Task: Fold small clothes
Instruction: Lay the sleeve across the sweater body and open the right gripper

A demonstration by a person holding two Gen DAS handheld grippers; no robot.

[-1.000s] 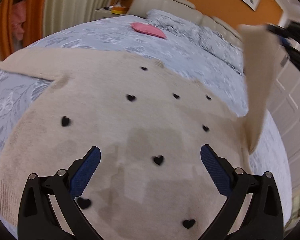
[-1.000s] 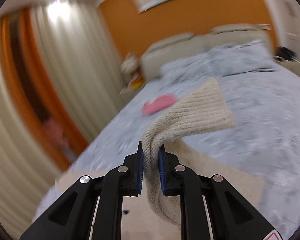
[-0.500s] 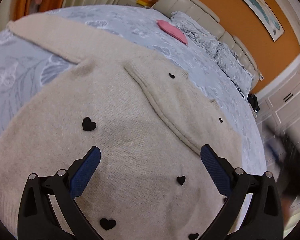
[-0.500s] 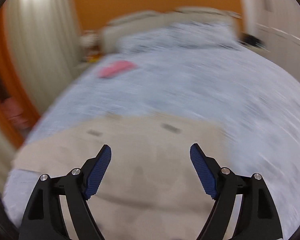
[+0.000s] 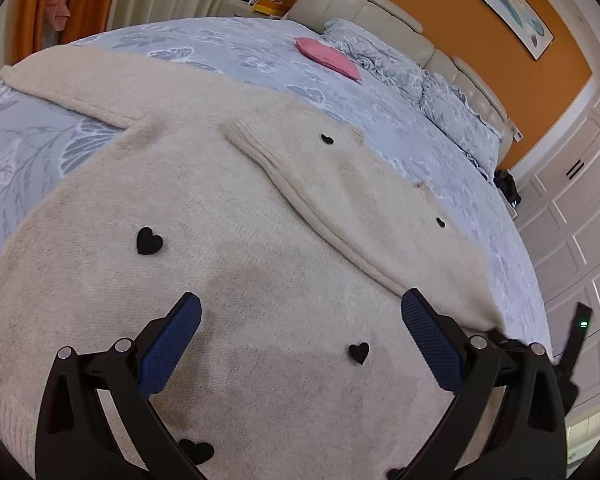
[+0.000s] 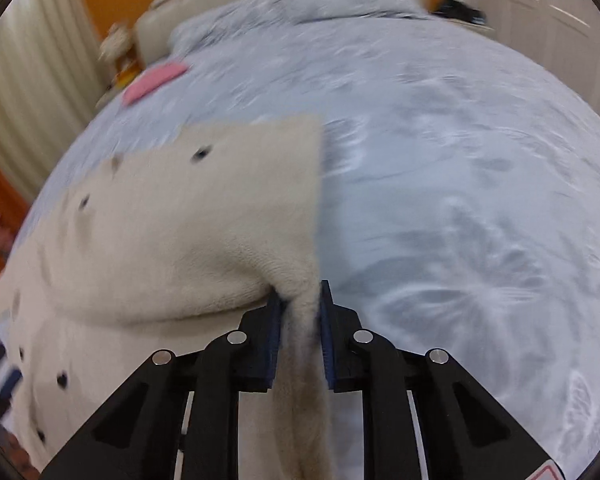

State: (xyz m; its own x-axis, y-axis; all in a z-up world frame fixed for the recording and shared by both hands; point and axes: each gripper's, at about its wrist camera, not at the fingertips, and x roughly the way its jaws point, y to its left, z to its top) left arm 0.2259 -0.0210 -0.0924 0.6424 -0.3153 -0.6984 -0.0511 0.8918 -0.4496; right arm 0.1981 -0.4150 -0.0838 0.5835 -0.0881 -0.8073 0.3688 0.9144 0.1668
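With the right gripper (image 6: 300, 332) just closed on the sweater's (image 5: 240, 280) side edge (left gripper (image 5: 300, 344) spread, empty), a thin pinch could slip, spoiling the fold.

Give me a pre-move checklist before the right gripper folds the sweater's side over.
1. Right gripper shut on sweater edge: ok; its jaws have just been closing, with fabric pinched between them.
2. Left gripper clear of fabric: ok, open above the sweater body.
3. One sleeve folded across the body: ok.
4. Other sleeve folded in: not ok, it lies stretched out on the bedspread.
5. Pink item out of the fold's path: ok, far up the bed.
6. Grip depth: cannot tell.
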